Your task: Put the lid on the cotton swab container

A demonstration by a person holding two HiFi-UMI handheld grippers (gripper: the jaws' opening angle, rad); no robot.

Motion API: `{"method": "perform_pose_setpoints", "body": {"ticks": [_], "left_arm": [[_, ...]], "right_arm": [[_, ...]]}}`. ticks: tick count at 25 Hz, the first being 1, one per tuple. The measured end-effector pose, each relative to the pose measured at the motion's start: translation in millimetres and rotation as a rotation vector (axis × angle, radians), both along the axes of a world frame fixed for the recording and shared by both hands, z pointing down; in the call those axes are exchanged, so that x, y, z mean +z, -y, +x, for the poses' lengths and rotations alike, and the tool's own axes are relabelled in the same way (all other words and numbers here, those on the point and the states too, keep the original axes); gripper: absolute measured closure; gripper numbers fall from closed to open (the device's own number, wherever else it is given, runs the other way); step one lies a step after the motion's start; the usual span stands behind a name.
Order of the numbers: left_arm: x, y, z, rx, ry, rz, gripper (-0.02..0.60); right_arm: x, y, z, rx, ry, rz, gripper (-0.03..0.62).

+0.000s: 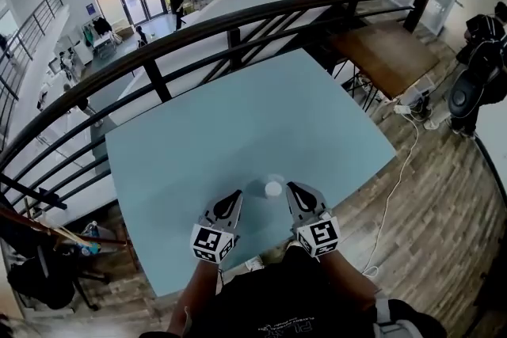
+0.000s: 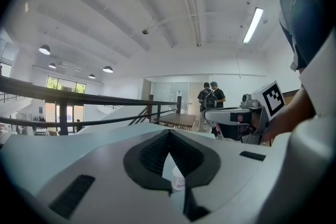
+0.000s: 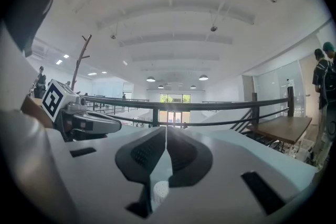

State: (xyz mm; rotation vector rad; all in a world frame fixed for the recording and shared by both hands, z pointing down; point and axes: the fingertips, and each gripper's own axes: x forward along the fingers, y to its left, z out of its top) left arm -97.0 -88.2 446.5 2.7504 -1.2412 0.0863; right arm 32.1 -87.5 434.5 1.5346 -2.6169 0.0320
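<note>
A small white cotton swab container (image 1: 273, 188) stands on the light blue table (image 1: 238, 123), near its front edge. A faint clear round shape, possibly the lid (image 1: 276, 178), lies just behind it. My left gripper (image 1: 235, 197) is a little to the container's left and my right gripper (image 1: 293, 188) just to its right; neither touches it. Both are shut and hold nothing. In the left gripper view the container (image 2: 178, 179) shows low through the gap beneath the shut left gripper (image 2: 169, 136). Under the shut right gripper (image 3: 166, 131), the container's dotted white top (image 3: 160, 192) shows.
A dark metal railing (image 1: 238, 32) runs behind the table. A brown wooden table (image 1: 388, 51) stands at the back right, with a white cable (image 1: 400, 170) on the wood floor beside it. Two people (image 2: 211, 97) stand far off.
</note>
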Motion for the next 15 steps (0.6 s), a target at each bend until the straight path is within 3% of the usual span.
{"method": "perform_pose_setpoints", "body": {"ticks": [15], "left_arm": [[60,22,40,0.053,0.042,-0.079,0.569]], "right_arm": [[46,31,11,-0.060,-0.009,-0.075,0.572]]}}
